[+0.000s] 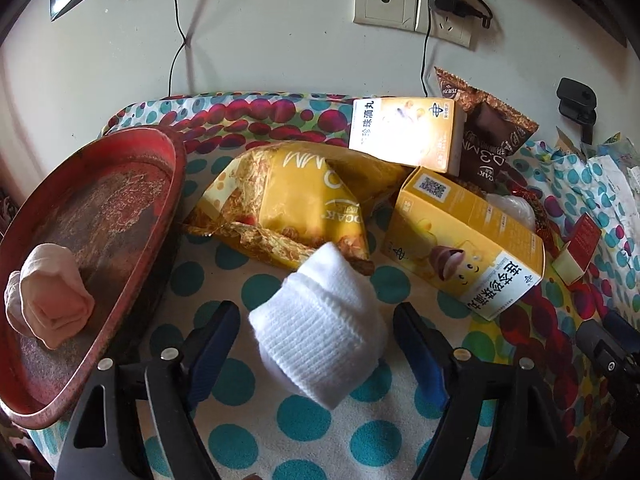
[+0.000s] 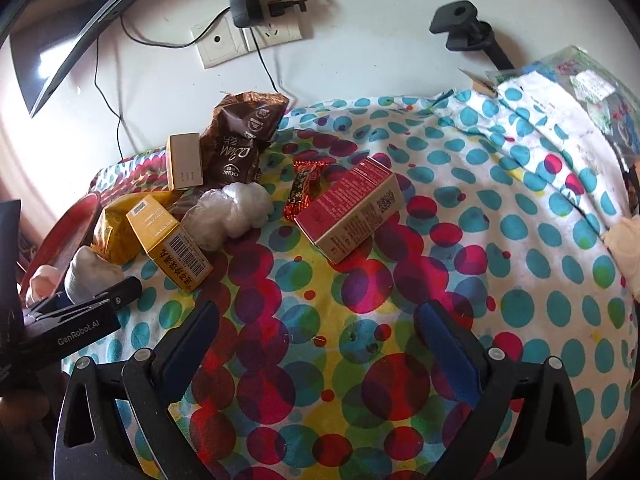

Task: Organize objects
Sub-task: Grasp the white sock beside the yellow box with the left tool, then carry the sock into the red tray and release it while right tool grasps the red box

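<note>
my left gripper (image 1: 318,344) is sitting around the rolled white sock (image 1: 320,328) on the dotted tabletop (image 1: 240,452), fingers (image 1: 218,336) wide, not pressing it. the sock is lying just in front of the yellow snack bag (image 1: 296,200). a pink sock (image 1: 52,292) is resting in the red tray (image 1: 100,216) to the left. yellow box (image 1: 464,240) is lying right of the white sock. my right gripper (image 2: 320,352) is hovering over bare cloth, fingers wide, holding nothing; red box (image 2: 352,212) is lying ahead of it.
</note>
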### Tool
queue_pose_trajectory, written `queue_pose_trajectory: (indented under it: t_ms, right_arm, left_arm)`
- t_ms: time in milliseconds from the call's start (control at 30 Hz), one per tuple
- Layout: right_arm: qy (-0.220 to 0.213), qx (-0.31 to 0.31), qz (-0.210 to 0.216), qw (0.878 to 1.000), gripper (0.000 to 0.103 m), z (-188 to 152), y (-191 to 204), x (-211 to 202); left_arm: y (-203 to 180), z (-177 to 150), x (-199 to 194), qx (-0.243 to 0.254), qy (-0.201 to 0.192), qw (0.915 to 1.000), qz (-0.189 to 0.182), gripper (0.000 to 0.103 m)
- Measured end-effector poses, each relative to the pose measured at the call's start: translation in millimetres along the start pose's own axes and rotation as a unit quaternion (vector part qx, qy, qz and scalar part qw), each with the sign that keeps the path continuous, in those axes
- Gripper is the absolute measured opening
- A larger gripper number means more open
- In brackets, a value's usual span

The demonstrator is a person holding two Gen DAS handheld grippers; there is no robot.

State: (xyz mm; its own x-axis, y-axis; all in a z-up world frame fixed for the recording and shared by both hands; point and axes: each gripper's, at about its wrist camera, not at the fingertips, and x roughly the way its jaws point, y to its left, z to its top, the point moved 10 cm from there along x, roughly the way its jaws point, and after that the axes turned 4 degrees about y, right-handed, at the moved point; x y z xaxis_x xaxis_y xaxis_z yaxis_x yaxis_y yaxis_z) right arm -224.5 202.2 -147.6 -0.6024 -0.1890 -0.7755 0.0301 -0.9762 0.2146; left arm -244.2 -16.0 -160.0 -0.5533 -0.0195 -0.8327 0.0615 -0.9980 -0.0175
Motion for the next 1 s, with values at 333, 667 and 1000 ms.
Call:
queue_pose_trajectory:
  t_ms: [333, 667, 1000]
  right_arm:
    - [-0.002, 0.007, 0.001, 1.000, 0.100, 1, -1, 0]
    - [-0.002, -0.017, -0.013, 1.000, 0.100, 16, -10, 1]
    - [0.026, -0.028, -0.058, 0.998, 0.037, 50, -3, 36]
  left_arm:
    - [-9, -7, -17, 0.010, -0.012, 0.9996, -0.024, 0.049]
    - [-18, -36, -68, 0.033, -0.053, 0.9968, -0.050, 0.049]
    - [-5, -54, -74, 0.010, -0.043, 0.9966, -0.070, 0.049]
